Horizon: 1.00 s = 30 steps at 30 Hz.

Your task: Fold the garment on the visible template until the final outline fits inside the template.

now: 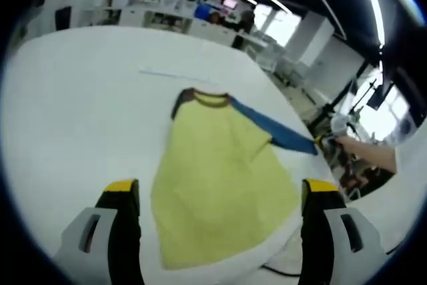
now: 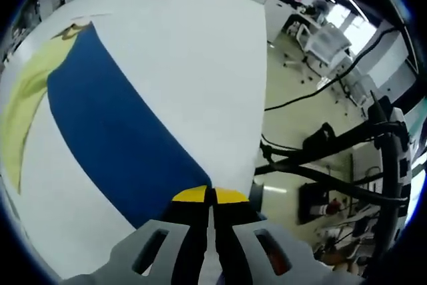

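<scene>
Garment [image 1: 220,171] sleeve end hidden inside clamped right hand-held gripper [image 2: 211,196].

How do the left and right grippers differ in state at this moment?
The left gripper has its jaws spread wide apart; the right gripper has its jaws pressed together. The left gripper holds nothing and hangs above the yellow shirt body; the right gripper is clamped on the end of the blue sleeve, drawn out over the white table. Both have yellow jaw tips on grey bodies.
</scene>
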Each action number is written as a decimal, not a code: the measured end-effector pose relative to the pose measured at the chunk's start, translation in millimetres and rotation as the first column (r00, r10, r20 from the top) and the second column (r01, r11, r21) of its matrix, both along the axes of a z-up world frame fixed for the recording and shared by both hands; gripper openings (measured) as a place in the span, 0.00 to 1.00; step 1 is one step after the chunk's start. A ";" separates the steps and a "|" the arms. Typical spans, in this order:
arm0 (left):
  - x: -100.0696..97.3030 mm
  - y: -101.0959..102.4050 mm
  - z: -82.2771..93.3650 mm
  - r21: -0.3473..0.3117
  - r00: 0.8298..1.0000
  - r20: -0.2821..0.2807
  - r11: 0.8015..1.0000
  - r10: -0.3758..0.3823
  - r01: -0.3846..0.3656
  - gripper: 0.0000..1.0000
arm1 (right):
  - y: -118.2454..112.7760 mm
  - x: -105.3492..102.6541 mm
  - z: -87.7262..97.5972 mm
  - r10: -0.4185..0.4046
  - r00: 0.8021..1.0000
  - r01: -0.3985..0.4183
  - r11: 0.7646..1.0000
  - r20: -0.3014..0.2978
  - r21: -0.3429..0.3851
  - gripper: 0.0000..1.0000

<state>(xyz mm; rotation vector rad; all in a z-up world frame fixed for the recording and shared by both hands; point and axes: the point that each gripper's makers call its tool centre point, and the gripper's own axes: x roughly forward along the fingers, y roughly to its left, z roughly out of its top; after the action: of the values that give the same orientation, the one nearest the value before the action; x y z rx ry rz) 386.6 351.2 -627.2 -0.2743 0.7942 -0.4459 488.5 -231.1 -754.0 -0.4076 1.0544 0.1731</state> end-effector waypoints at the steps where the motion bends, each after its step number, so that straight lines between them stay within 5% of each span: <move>1: -0.1 -0.1 0.0 0.000 1.000 0.000 1.000 0.000 0.000 0.97 | -0.8 -0.3 0.2 0.001 1.000 -0.001 1.000 -0.001 -0.004 0.03; 30: -0.6 4.2 1.7 -0.029 1.000 0.018 1.000 0.007 -0.006 0.97 | 12.7 -8.8 17.7 0.002 0.999 -0.003 1.000 0.035 0.023 0.10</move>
<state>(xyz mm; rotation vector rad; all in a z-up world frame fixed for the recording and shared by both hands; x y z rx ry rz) 386.0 355.4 -625.5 -0.2995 0.7691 -0.4535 479.7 -218.4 -736.3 -0.3900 1.0168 0.1797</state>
